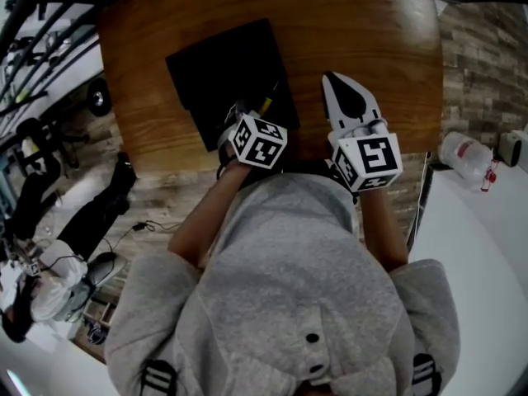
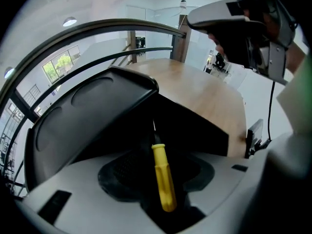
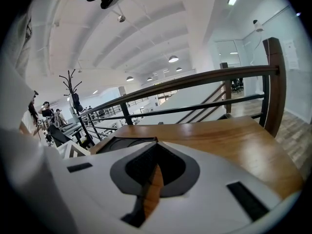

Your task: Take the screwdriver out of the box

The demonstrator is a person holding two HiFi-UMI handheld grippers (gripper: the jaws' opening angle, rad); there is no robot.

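A black box point(image 1: 219, 73) lies on the wooden table point(image 1: 371, 31), left of centre. In the left gripper view its black lid point(image 2: 92, 116) stands raised at the left. My left gripper point(image 1: 241, 115) is at the box's near right edge, shut on a yellow-handled screwdriver point(image 2: 163, 177). The screwdriver's thin metal shaft point(image 2: 154, 128) points toward the dark opening of the box. A bit of the yellow handle point(image 1: 266, 106) shows in the head view. My right gripper point(image 1: 340, 89) hovers over bare table to the right of the box, shut with nothing in it; the box point(image 3: 122, 143) shows to its left.
The table's near edge runs just under both grippers. A dark metal railing point(image 3: 195, 79) with a wooden post point(image 3: 273, 82) borders the table's far side. A clear bottle point(image 1: 466, 153) lies on a white surface at the right. Cables and gear clutter the floor at the left.
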